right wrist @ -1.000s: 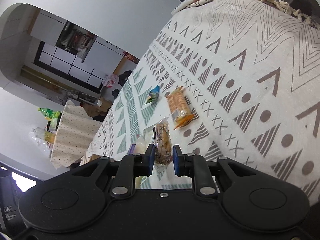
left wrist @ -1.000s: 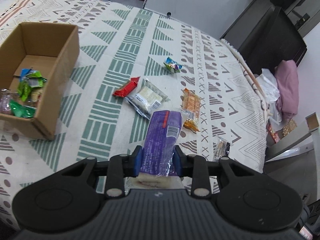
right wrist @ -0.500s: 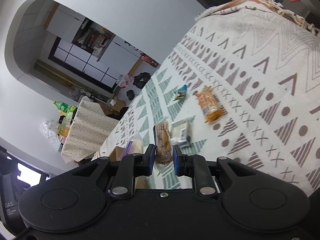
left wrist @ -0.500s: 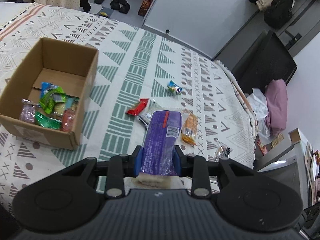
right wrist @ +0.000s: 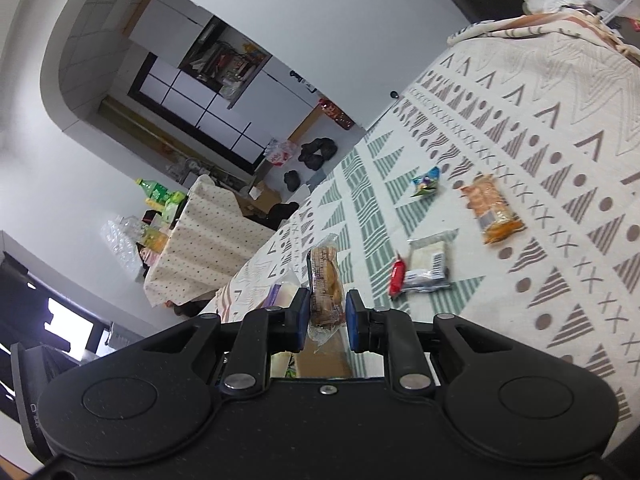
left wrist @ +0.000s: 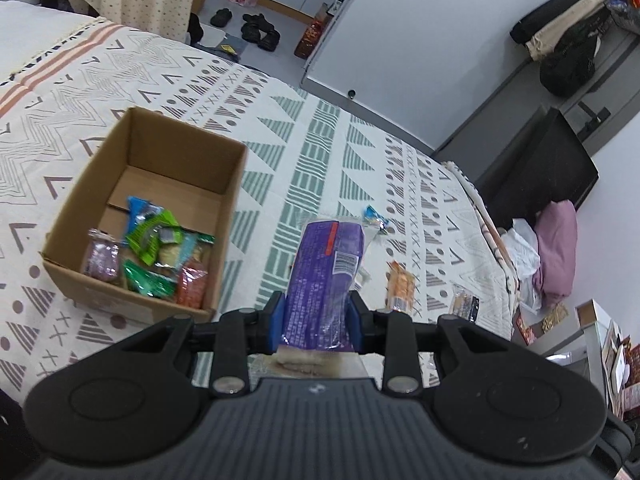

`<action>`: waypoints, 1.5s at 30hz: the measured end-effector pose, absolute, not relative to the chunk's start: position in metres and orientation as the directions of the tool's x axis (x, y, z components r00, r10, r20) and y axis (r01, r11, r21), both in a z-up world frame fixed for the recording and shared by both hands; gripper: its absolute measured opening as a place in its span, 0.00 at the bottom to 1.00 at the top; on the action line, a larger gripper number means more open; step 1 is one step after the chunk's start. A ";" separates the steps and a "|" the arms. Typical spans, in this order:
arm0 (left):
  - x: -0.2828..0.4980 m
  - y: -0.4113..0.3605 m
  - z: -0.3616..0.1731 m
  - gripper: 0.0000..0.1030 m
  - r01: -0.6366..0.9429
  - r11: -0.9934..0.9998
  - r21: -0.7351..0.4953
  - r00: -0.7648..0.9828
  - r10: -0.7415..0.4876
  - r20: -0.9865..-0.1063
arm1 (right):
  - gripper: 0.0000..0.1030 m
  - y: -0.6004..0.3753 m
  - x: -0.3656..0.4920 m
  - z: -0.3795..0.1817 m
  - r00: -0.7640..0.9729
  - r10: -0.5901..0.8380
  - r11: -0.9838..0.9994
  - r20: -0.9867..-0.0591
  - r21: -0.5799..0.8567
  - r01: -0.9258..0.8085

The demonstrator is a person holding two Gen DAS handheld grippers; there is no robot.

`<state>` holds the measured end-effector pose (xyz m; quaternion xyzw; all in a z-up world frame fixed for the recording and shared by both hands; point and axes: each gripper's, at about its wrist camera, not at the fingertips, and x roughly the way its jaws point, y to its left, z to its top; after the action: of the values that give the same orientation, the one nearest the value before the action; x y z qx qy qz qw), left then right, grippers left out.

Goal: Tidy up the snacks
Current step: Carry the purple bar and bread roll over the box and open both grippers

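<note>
I see the bed cover (left wrist: 312, 152) with its green and brown triangles filling most of both views. On it, at about 9 o'clock in the left wrist view, stands the open cardboard box (left wrist: 224, 204), with several snack packets (left wrist: 156, 248) lying in its near half.

My left gripper (left wrist: 316, 316) is closed on the purple snack pack (left wrist: 326, 276), which stands up between the blue pads, above the cover and just right of the box.

My right gripper (right wrist: 328, 314) pinches a clear-wrapped pastry (right wrist: 325, 284) at its lower end; the pastry is lifted off the cover.

Loose snacks are on the cover at 1 to 3 o'clock in the right wrist view: an orange cracker pack (right wrist: 492, 208), a pale sandwich-biscuit pack (right wrist: 428, 266) touching a small red bar (right wrist: 397, 278), and a small blue candy bag (right wrist: 426, 182).

A dark-edged packet (left wrist: 464, 304) lies near the cover's right edge in the left wrist view.
</note>
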<state>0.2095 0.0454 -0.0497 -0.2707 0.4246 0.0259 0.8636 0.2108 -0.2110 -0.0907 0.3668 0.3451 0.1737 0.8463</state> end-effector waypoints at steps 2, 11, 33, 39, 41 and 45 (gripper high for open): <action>0.209 0.053 -0.049 0.31 -0.281 0.848 -0.449 0.642 -0.182 -0.745 | 0.19 -0.204 0.212 -0.089 0.697 0.550 0.675 -0.459 0.736 -0.048; 0.211 0.094 -0.056 0.31 -0.341 0.820 -0.460 0.646 -0.151 -0.748 | 0.19 -0.166 0.221 -0.090 0.662 0.577 0.690 -0.478 0.719 -0.082; 0.236 0.185 -0.089 0.31 -0.480 0.749 -0.457 0.624 -0.075 -0.778 | 0.19 -0.069 0.265 -0.112 0.549 0.635 0.706 -0.544 0.697 -0.127; 0.248 0.196 -0.099 0.31 -0.506 0.741 -0.442 0.597 -0.069 -0.799 | 0.19 -0.044 0.275 -0.115 0.531 0.641 0.710 -0.554 0.690 -0.138; 0.248 0.198 -0.099 0.33 -0.511 0.740 -0.437 0.592 -0.065 -0.803 | 0.19 -0.038 0.277 -0.114 0.529 0.643 0.710 -0.553 0.690 -0.141; 0.244 0.200 -0.094 0.36 -0.507 0.742 -0.439 0.601 -0.062 -0.797 | 0.19 -0.031 0.282 -0.113 0.529 0.641 0.716 -0.556 0.682 -0.149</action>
<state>0.2445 0.1996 -0.0936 -0.3335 0.4264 0.1339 0.8301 0.2817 -0.0307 -0.1128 0.2912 0.4221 0.2396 0.8244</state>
